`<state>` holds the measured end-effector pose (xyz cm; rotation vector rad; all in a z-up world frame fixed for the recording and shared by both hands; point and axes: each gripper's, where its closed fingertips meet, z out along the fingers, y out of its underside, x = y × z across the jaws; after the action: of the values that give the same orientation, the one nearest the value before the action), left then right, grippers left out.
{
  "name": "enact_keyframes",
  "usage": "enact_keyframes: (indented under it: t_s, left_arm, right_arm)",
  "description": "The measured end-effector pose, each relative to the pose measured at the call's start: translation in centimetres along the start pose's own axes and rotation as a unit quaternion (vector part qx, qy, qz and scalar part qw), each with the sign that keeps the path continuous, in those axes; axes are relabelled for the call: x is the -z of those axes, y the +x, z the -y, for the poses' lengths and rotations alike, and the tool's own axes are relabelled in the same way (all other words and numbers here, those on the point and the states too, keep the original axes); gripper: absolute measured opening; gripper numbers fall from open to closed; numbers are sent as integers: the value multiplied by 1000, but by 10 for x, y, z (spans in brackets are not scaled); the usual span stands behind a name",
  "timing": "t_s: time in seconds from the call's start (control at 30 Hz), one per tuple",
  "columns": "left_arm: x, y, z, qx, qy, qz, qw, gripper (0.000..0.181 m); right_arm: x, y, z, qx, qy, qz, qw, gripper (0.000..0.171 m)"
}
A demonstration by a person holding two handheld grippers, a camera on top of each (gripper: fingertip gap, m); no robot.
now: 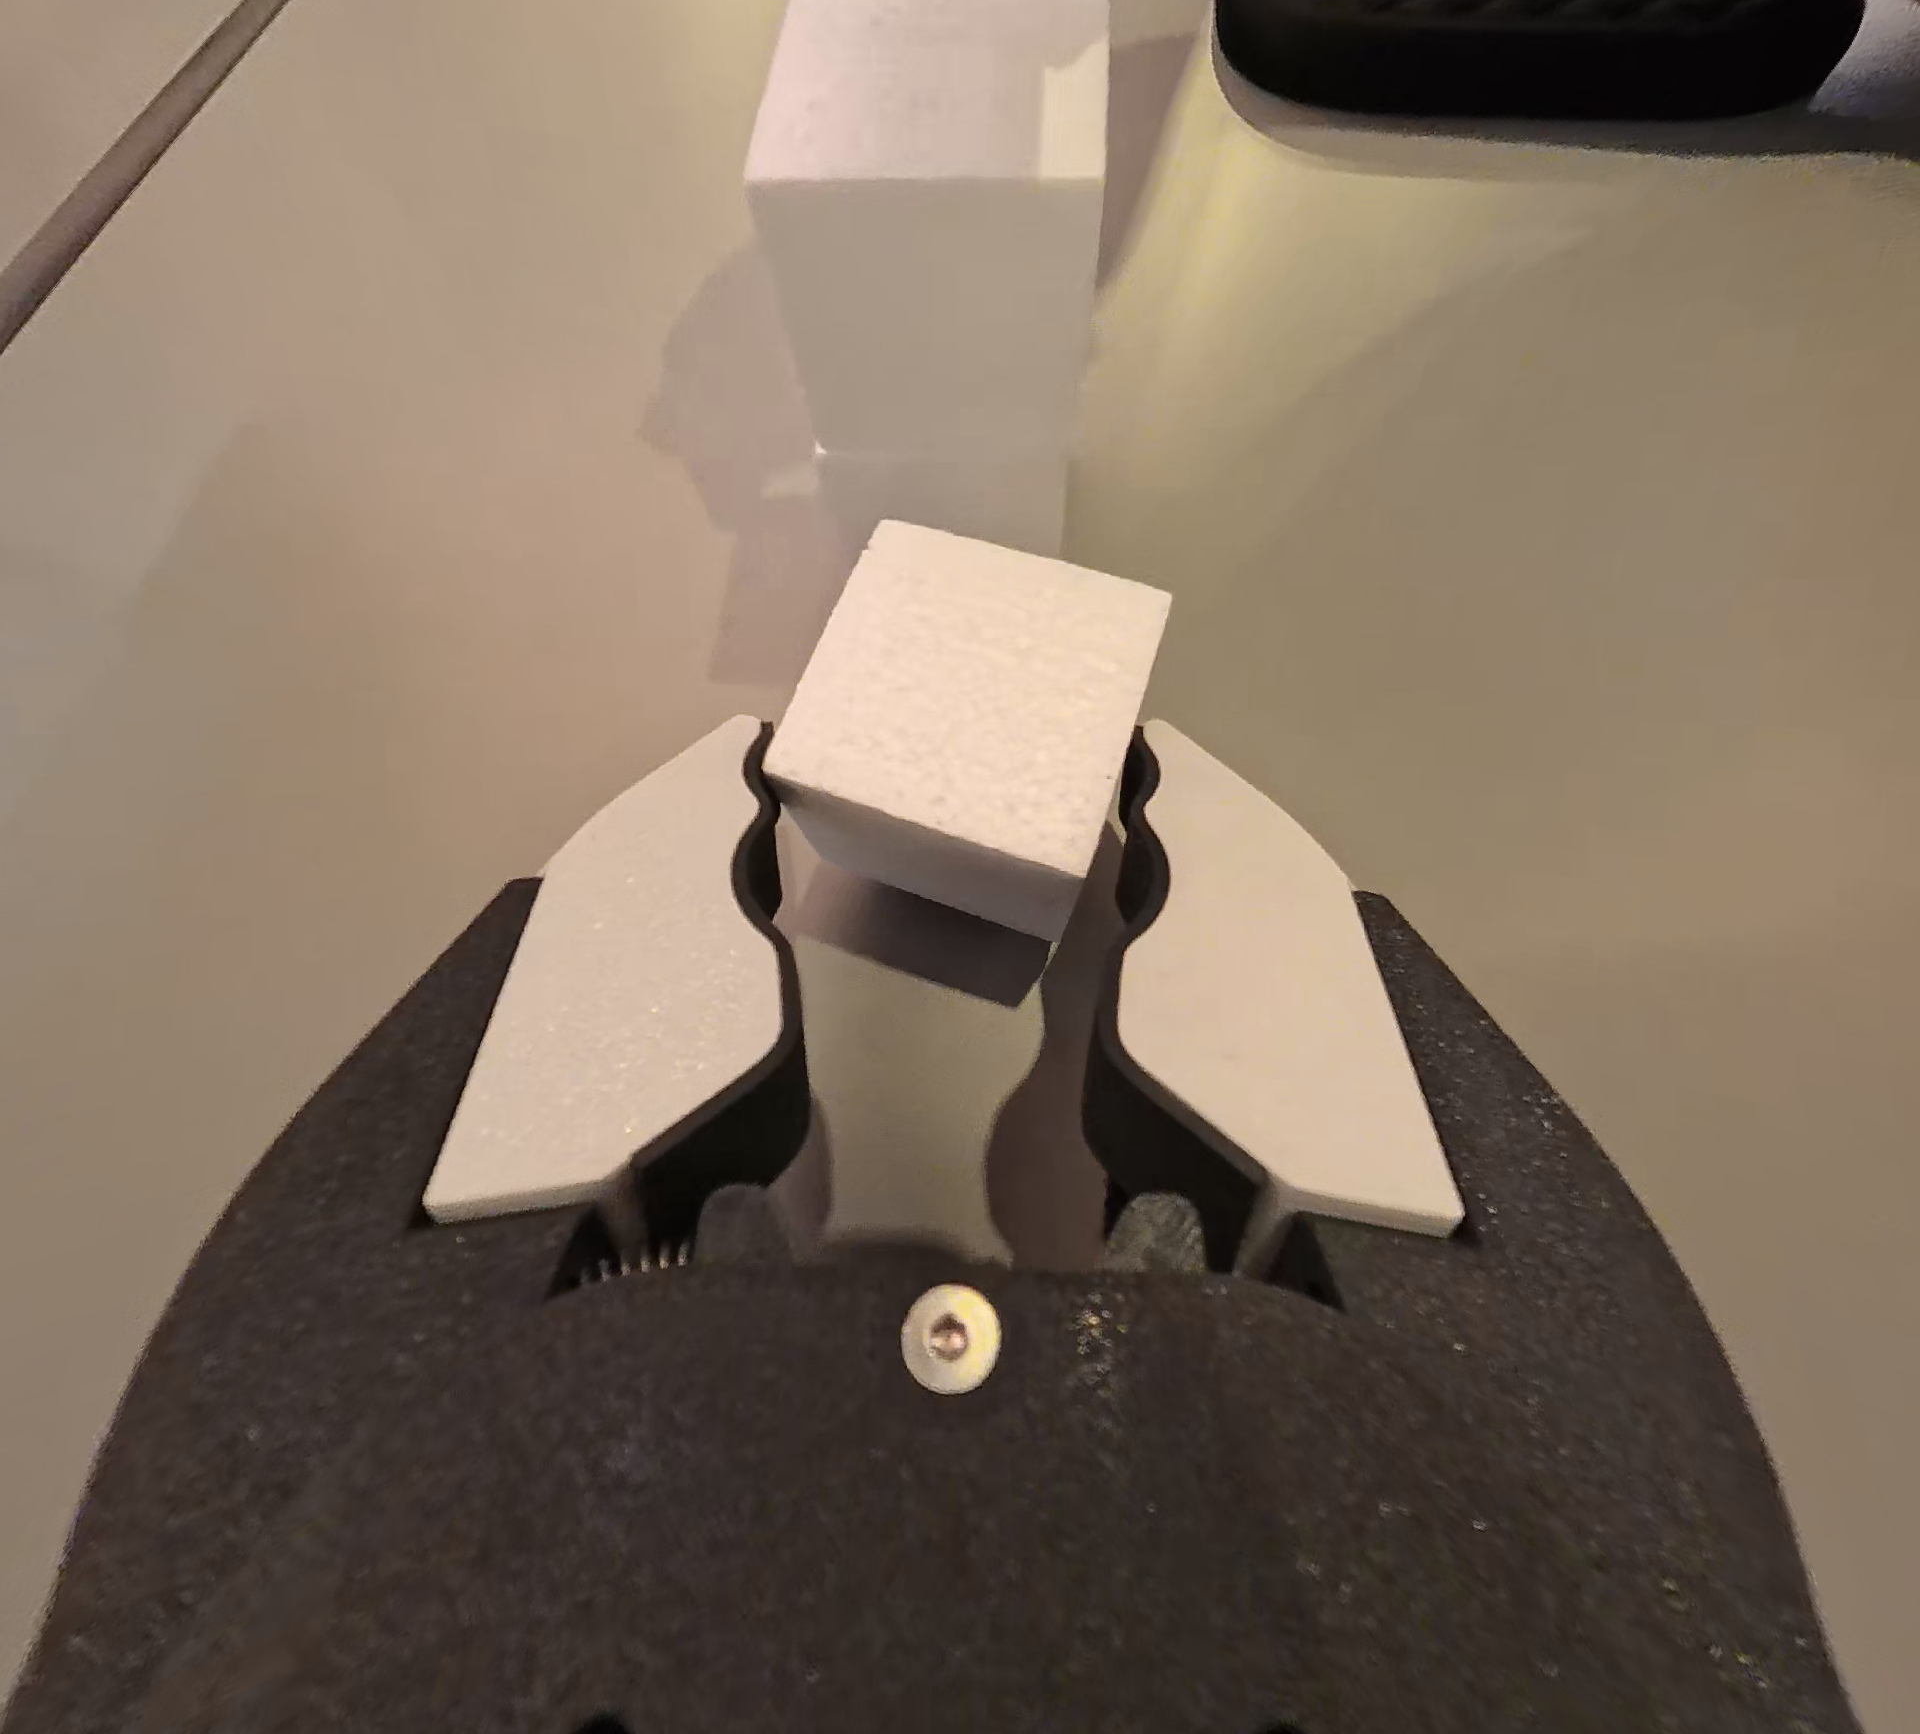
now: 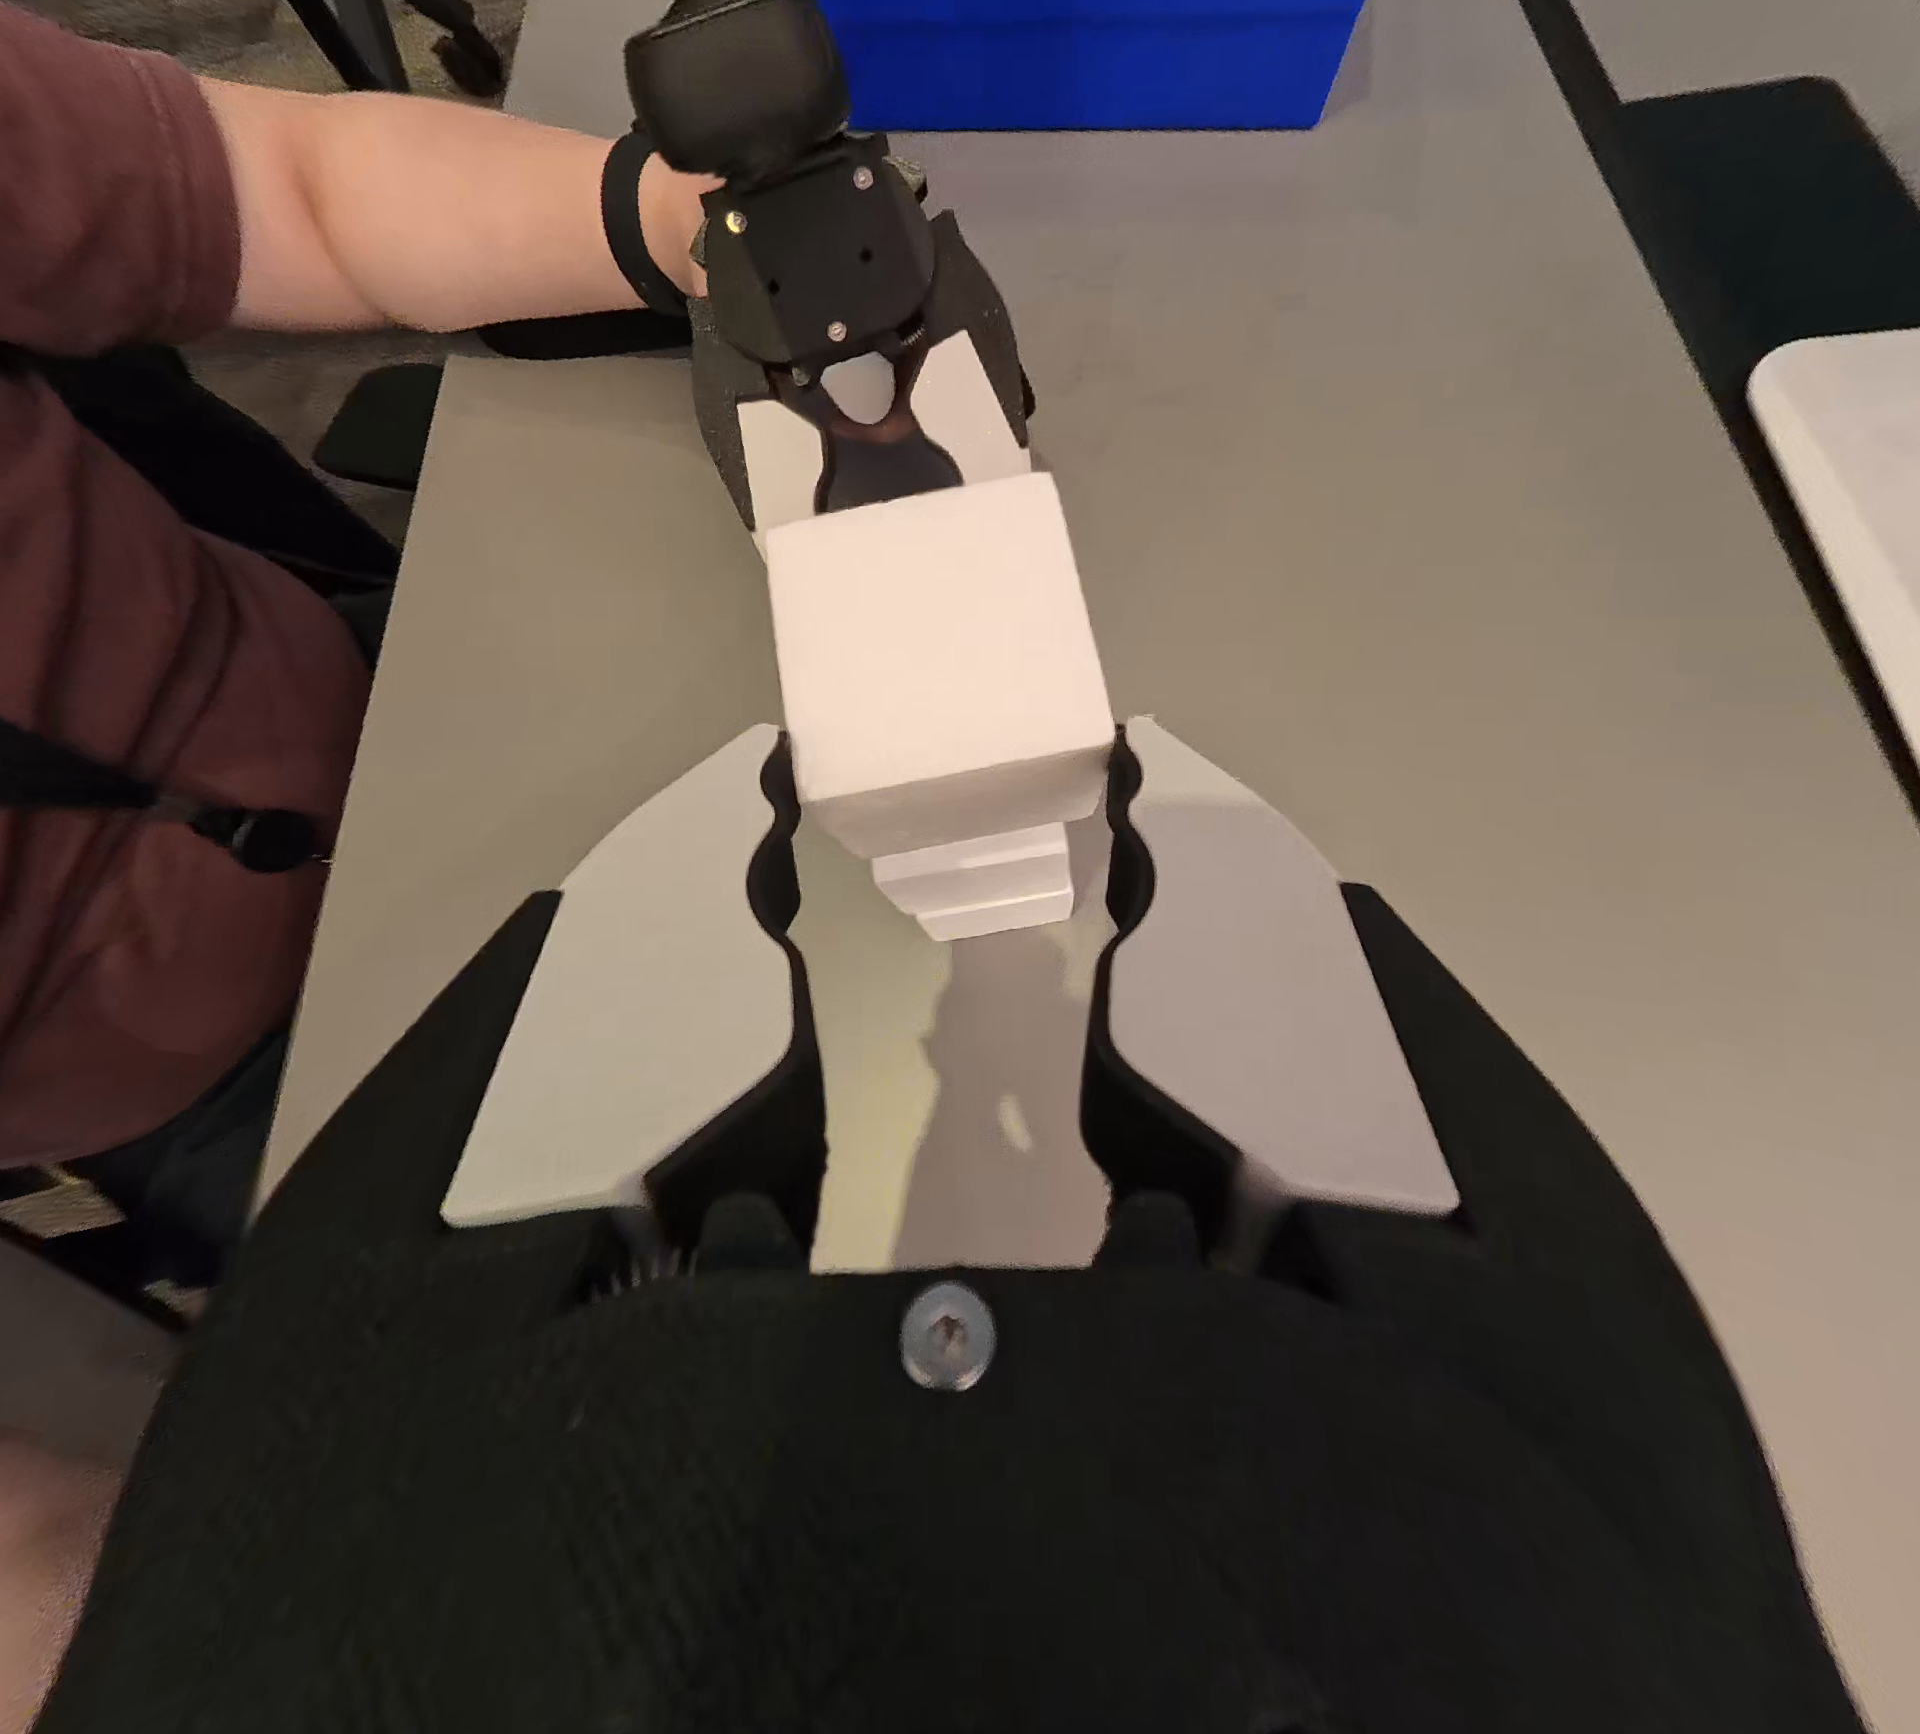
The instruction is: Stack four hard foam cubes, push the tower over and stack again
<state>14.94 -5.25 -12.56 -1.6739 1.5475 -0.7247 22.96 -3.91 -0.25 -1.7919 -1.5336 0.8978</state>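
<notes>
Cube in hand: white hard foam cube (image 1: 956,728), pinched by its side faces at the very tips of the left gripper (image 1: 951,770); it sits tilted, clear of the glossy grey table (image 1: 1455,749).
Left gripper: jaws one cube-width apart, closed on that cube.
Tower: white foam cube stack (image 1: 925,282), dead ahead of the left gripper; we count at least three tiers, slightly staggered, long axis upright.
Key relation: we judge the tower top to be well above the held cube, so the cube must rise before going forward.
Right gripper (image 2: 954,749): across the tower from the left, tips flanking the top cube (image 2: 935,645); jaws about a cube apart, and we cannot tell grip from clearance.
Nearer tool: right for the tower top, left for the base.
Writing: none legible; the blue plastic bin (image 2: 1091,22) beyond shows no label.
</notes>
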Motion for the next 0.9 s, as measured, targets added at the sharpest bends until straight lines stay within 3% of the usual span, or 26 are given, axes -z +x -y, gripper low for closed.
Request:
enact_keyframes:
  t_s: [0.37,0.9]
  left_arm:
    - [12,1,17,7,40,-2,999,63]
    - [8,9,8,-12,13,1,1000,63]
  right_arm:
    - [-15,3,-24,-4,-34,-13,999,58]
    - [-23,1,-26,8,-40,-12,999,59]
